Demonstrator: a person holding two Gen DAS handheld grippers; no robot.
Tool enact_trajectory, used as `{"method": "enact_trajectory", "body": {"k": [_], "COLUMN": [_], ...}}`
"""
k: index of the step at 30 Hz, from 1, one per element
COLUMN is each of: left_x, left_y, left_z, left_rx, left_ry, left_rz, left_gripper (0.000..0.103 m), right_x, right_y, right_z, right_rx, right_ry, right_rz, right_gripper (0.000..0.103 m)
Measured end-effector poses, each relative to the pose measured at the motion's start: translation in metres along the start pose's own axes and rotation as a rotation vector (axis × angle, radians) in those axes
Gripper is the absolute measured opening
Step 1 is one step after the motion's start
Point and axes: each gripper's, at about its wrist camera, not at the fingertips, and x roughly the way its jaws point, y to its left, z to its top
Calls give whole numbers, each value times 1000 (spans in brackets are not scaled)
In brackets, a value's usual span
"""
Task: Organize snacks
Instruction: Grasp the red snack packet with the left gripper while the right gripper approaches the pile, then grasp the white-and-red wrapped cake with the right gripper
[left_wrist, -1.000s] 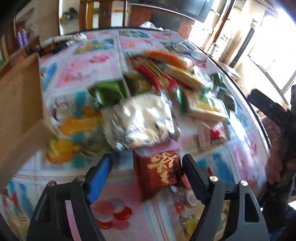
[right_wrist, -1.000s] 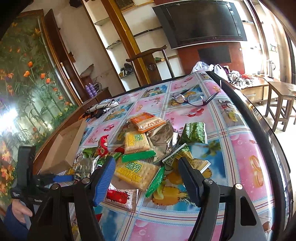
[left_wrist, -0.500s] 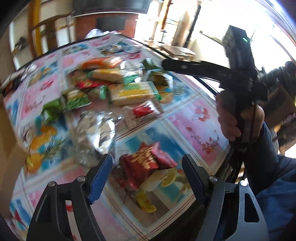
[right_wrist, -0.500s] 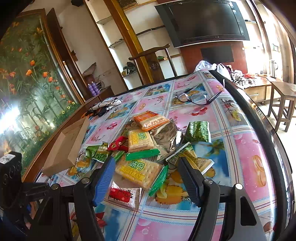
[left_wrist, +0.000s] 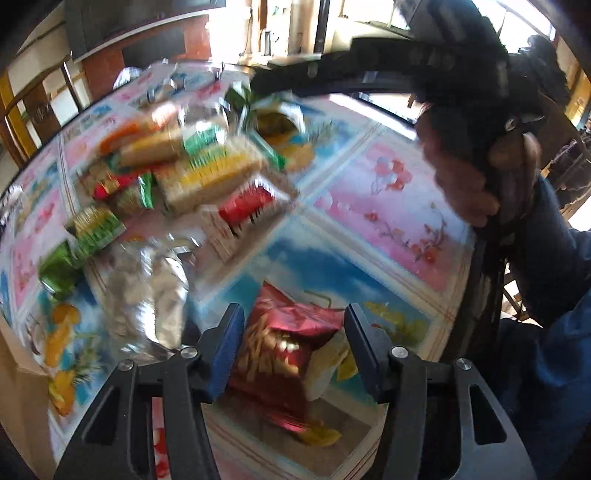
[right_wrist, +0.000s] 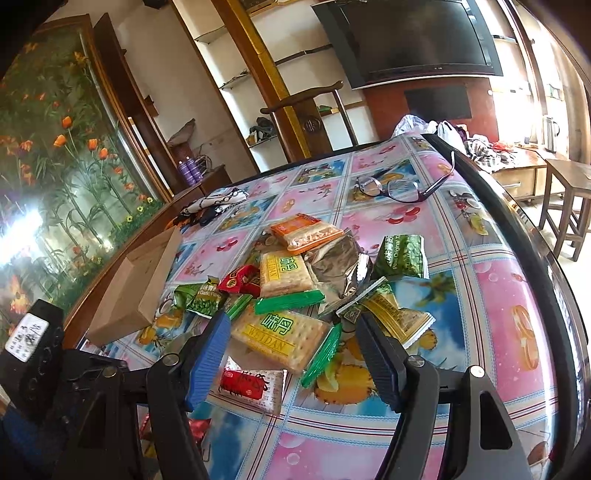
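Observation:
A red foil snack packet (left_wrist: 284, 350) with gold print lies near the table's front edge, between the fingers of my left gripper (left_wrist: 291, 332). The jaws are closing on it; the blue pad sits at its left edge and a sliver of gap shows on the right. The picture is blurred by motion. My right gripper (right_wrist: 291, 332) hangs open and empty over a yellow cracker pack (right_wrist: 280, 336) at the front of the snack pile. A corner of the red packet (right_wrist: 199, 424) shows under the left tool in the right wrist view.
A cardboard box (right_wrist: 136, 291) lies open at the table's left side. A silver foil bag (left_wrist: 147, 291) lies just left of the red packet. Eyeglasses (right_wrist: 402, 184) rest at the back right. A hand (left_wrist: 465, 184) holds the right tool over the table's rim (right_wrist: 535, 236).
My left gripper has swung and rolled over the red packet and its jaws have narrowed around it. The right gripper has stayed put and open.

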Motion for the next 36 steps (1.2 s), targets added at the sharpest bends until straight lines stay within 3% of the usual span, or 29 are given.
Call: {"method": "enact_trajectory", "body": {"k": [2,4,9,12,17,22,24,25,27,30,31,33,35,36], "left_x": [-2,-7,-20,-25,-28,-32,-34,-35,-36,-35,-34,-34,-33,-33], "left_y": [-8,-10,4,7,13,25,30,32,36,34,33,29,25,24], "left_z": [-6,-13,-32,-43,-50,-57,-60,-61,-62,-61,-60,-61,-61,-63], "left_rx": [11,-15,-149,-179,-215,-263,-286,-296,-308,-298,-291,-279,-255,-251], "left_ry": [-24,-36,-61,-72,-80,-82,-88,-95,-108,-109,-107,-106,-103,-103], "left_rz": [19,34,41,71,90,112,116,112,106,114,116,125,158,169], "left_gripper": [54,40,38,38,38,38,38,38,38,40,46,50,50,43], "right_x": [1,4,21,34,57,64,63,62,64,66,67,66,68,69], "right_y": [1,3,26,40,48,56,63,64,63,65,66,70,77,78], "right_z": [0,-1,-10,-14,-18,-34,-38,-38,-40,-41,-41,-41,-42,-42], "right_rx": [-5,-18,-108,-174,-249,-301,-342,-343,-345,-340,-344,-353,-369,-374], "right_ry": [7,22,141,187,237,331,348,347,367,363,355,354,356,355], "right_rz": [9,30,172,200,94,140,133,144,131,96,56,25,2,-18], "right_gripper": [74,74,74,74,74,71,52,50,32,31,32,45,47,47]}}
